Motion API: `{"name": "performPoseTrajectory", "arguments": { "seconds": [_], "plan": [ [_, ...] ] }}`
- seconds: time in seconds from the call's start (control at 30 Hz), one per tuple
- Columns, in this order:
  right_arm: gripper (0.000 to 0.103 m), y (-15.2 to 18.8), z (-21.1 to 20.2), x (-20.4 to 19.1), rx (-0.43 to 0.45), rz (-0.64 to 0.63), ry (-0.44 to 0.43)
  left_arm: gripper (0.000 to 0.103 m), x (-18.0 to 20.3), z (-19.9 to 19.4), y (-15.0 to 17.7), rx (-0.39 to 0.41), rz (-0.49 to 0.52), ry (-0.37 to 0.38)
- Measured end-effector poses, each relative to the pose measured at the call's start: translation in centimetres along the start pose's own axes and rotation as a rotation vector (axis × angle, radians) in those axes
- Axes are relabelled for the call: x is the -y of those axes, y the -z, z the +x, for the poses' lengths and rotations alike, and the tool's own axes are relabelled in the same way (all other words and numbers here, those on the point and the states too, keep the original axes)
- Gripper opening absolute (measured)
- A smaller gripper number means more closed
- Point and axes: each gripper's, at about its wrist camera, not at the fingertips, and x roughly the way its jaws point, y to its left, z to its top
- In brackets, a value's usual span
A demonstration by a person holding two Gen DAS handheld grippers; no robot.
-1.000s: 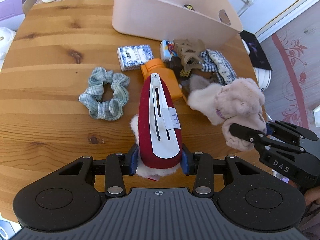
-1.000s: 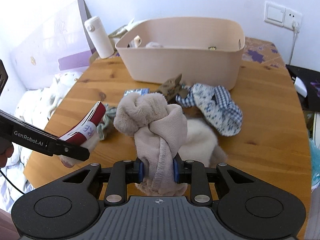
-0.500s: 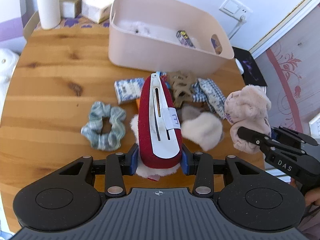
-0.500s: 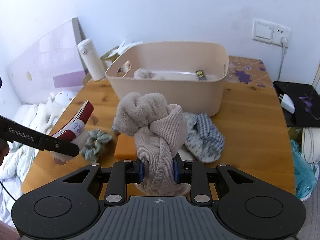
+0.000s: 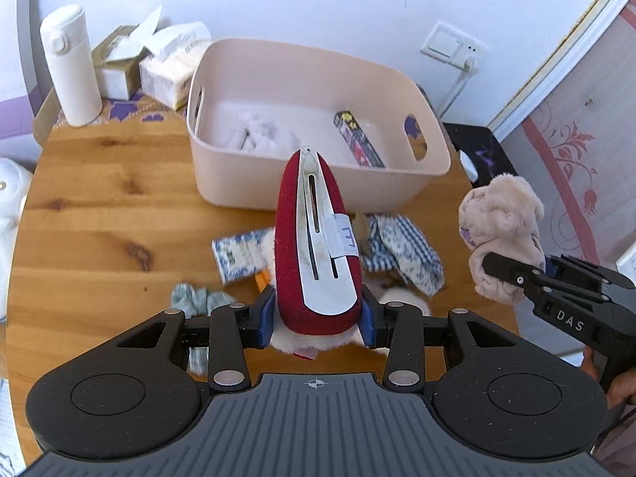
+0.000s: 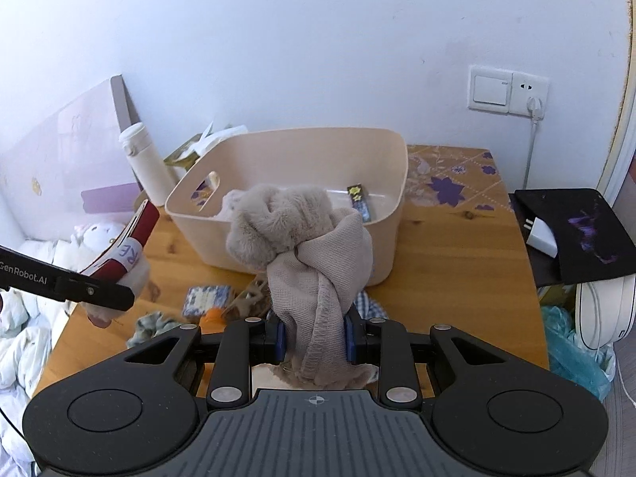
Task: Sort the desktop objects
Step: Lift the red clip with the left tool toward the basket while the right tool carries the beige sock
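Observation:
My left gripper (image 5: 318,314) is shut on a red fluffy hair clip (image 5: 318,238) with a metal snap and holds it above the table, in front of the beige bin (image 5: 318,194). The clip also shows in the right wrist view (image 6: 127,246). My right gripper (image 6: 314,338) is shut on a knotted beige furry sock bundle (image 6: 306,246) and holds it up before the bin (image 6: 381,238). The bundle shows in the left wrist view (image 5: 501,234) at the right. Inside the bin lie a white fluffy item (image 5: 258,135) and a dark packet (image 5: 357,145).
On the wooden table (image 5: 99,218) lie a blue patterned packet (image 5: 234,254), a green plaid scrunchie (image 5: 198,298), a blue checked cloth (image 5: 401,254) and an orange item (image 6: 212,314). A white bottle (image 5: 71,67) and tissue boxes (image 5: 167,67) stand at the back left.
Both grippers have risen with their loads and moved toward the bin. The bin's inside has come into view.

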Motion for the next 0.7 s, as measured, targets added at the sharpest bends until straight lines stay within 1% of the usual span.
{"name": "performPoseTrajectory", "arguments": {
  "seconds": [0.17,0.4,0.7],
  "plan": [
    [0.025,-1.1,0.4,0.9,0.012,0.004,0.006,0.041,0.6,0.4,-1.8,0.032,0.000,-0.015],
    [0.025,-3.0,1.5,2.3,0.016,0.003,0.012,0.041,1.8,1.6,-4.2,0.075,0.026,-0.046],
    [0.025,-5.9,4.1,3.4,0.004,-0.025,0.015,0.041,3.1,4.5,-7.0,0.090,0.062,-0.087]
  ]
}}
